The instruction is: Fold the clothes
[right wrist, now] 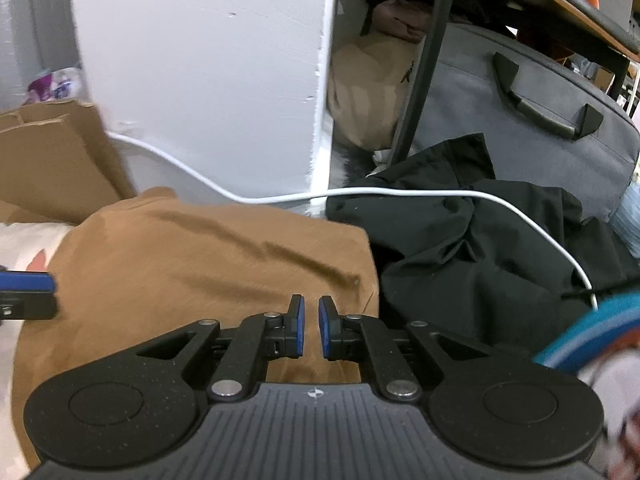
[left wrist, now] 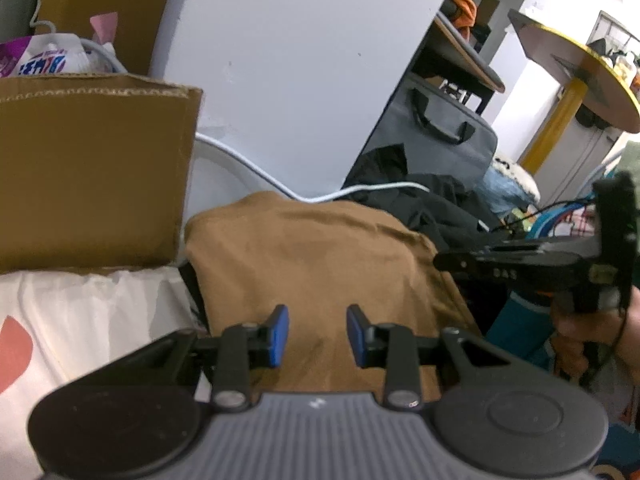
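Left wrist view: a brown cotton garment (left wrist: 312,264) lies as a smooth, squared-off bundle on a white bedsheet with pink blotches (left wrist: 80,320), its edges tucked under and only shallow creases across the top. The left hand-held gripper (left wrist: 318,334) hangs over the garment's near edge, blue pads (left wrist: 280,332) spread wide and clasping nothing. The right hand-held gripper (right wrist: 311,326), gripped by a person's hand (left wrist: 576,332) to the right of the garment, has its pads drawn close but with a slit between them, no cloth caught there.

The garment lies in a folded-looking shape; whether another fold is due or it is ready to be set aside, the scene fits both. Any further handling would go best with both grippers pinching matching corners, so the layers do not slide apart, and with the top pressed flat of its creases.

Left of the garment stands an open brown cardboard box (left wrist: 92,168). Behind it rises a white wall panel (left wrist: 304,72), with a white cable (right wrist: 400,194) trailing across. To the garment's right sits a crumpled black jacket (right wrist: 472,248), and beyond that a grey zipped carry case with black handles (right wrist: 532,120).
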Tool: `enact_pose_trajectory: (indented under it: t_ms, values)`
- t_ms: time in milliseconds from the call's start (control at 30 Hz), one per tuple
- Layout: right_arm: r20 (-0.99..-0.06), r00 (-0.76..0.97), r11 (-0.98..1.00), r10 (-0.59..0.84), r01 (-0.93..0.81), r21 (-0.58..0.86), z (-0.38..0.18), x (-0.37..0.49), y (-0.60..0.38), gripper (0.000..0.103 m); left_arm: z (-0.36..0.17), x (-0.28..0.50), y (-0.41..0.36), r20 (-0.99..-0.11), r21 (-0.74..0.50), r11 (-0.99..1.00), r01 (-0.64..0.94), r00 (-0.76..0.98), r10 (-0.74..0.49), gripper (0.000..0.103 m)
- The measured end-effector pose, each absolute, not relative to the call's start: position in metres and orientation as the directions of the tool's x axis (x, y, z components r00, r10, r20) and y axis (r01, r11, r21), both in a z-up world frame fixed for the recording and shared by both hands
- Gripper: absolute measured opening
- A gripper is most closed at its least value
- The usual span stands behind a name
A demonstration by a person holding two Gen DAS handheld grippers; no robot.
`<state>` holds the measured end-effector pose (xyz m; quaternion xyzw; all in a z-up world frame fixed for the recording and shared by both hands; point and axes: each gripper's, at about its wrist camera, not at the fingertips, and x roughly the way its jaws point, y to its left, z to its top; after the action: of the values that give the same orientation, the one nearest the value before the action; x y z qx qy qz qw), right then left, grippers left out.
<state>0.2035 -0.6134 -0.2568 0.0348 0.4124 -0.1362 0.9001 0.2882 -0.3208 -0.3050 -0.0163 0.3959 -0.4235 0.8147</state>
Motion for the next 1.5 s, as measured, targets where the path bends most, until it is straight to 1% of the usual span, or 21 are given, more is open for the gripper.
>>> enact_pose_trajectory:
  t_ms: [133, 233, 400, 433, 500, 533, 567, 600, 633, 667, 767, 833, 933, 967, 1000, 1133, 1233, 1367, 1500]
  values:
    - [-0.764, 0.611, 0.961, -0.206, 0.274, -0.041, -0.268, 0.184, -0.599, 0.013, -0.318, 0.284, -0.324, -0.665, -0.325, 0.682, 0.655, 0.354, -0.658, 0.030]
    - [-0.774, 0.592, 0.963, -0.226, 0.257, -0.084, -0.281, 0.169, -0.588, 0.013, -0.322, 0.280, -0.326, -0.669, -0.273, 0.695, 0.665, 0.388, -0.634, 0.024]
    - [-0.803, 0.535, 0.953, -0.262, 0.277, -0.126, -0.302, 0.140, -0.588, 0.012, -0.320, 0.272, -0.320, -0.670, -0.269, 0.706, 0.655, 0.399, -0.626, 0.025]
    - [-0.805, 0.529, 0.951, -0.268, 0.278, -0.133, -0.304, 0.134, -0.587, 0.012, -0.320, 0.270, -0.318, -0.672, -0.271, 0.707, 0.653, 0.398, -0.625, 0.027]
    - [-0.807, 0.522, 0.949, -0.276, 0.280, -0.143, -0.305, 0.124, -0.584, 0.012, -0.317, 0.266, -0.314, -0.673, -0.271, 0.704, 0.656, 0.394, -0.626, 0.034]
    - [-0.808, 0.518, 0.948, -0.281, 0.280, -0.150, -0.306, 0.119, -0.583, 0.012, -0.315, 0.264, -0.313, -0.676, -0.265, 0.707, 0.656, 0.397, -0.621, 0.039]
    - [-0.808, 0.514, 0.947, -0.287, 0.280, -0.158, -0.307, 0.114, -0.581, 0.012, -0.313, 0.262, -0.310, -0.680, -0.256, 0.721, 0.644, 0.410, -0.607, 0.047]
    - [-0.809, 0.510, 0.946, -0.291, 0.280, -0.164, -0.308, 0.110, -0.580, 0.012, -0.310, 0.260, -0.307, -0.684, -0.248, 0.735, 0.631, 0.423, -0.595, 0.052]
    - [-0.810, 0.506, 0.945, -0.295, 0.280, -0.169, -0.308, 0.106, -0.578, 0.012, -0.307, 0.259, -0.304, -0.684, -0.244, 0.747, 0.618, 0.437, -0.585, 0.064]
    - [-0.811, 0.503, 0.944, -0.299, 0.282, -0.173, -0.308, 0.102, -0.577, 0.012, -0.305, 0.257, -0.300, -0.681, -0.240, 0.756, 0.609, 0.449, -0.579, 0.068]
    - [-0.806, 0.509, 0.939, -0.302, 0.304, -0.161, -0.305, 0.092, -0.576, 0.013, -0.300, 0.253, -0.285, -0.680, -0.256, 0.769, 0.586, 0.456, -0.574, 0.068]
    - [-0.799, 0.522, 0.937, -0.297, 0.319, -0.141, -0.301, 0.086, -0.574, 0.015, -0.301, 0.251, -0.277, -0.687, -0.281, 0.775, 0.565, 0.446, -0.574, 0.068]
    - [-0.788, 0.542, 0.934, -0.291, 0.340, -0.110, -0.295, 0.077, -0.570, 0.021, -0.308, 0.245, -0.267, -0.691, -0.331, 0.779, 0.533, 0.426, -0.585, 0.069]
    - [-0.785, 0.549, 0.932, -0.289, 0.347, -0.100, -0.293, 0.073, -0.569, 0.027, -0.312, 0.242, -0.266, -0.691, -0.343, 0.775, 0.530, 0.416, -0.591, 0.069]
    - [-0.781, 0.555, 0.931, -0.287, 0.354, -0.090, -0.291, 0.070, -0.568, 0.029, -0.316, 0.239, -0.265, -0.692, -0.356, 0.771, 0.528, 0.406, -0.597, 0.069]
    - [-0.779, 0.564, 0.932, -0.274, 0.357, -0.070, -0.292, 0.065, -0.559, 0.029, -0.330, 0.227, -0.266, -0.691, -0.387, 0.746, 0.542, 0.365, -0.624, 0.067]
    - [-0.791, 0.553, 0.932, -0.262, 0.359, -0.057, -0.299, 0.066, -0.555, 0.030, -0.340, 0.222, -0.264, -0.697, -0.415, 0.746, 0.521, 0.345, -0.629, 0.063]
    - [-0.801, 0.542, 0.928, -0.253, 0.369, -0.043, -0.308, 0.065, -0.550, 0.038, -0.349, 0.216, -0.260, -0.710, -0.434, 0.753, 0.495, 0.327, -0.624, 0.062]
    - [-0.809, 0.535, 0.928, -0.246, 0.371, -0.037, -0.316, 0.065, -0.548, 0.039, -0.356, 0.212, -0.255, -0.698, -0.480, 0.727, 0.491, 0.289, -0.656, 0.062]
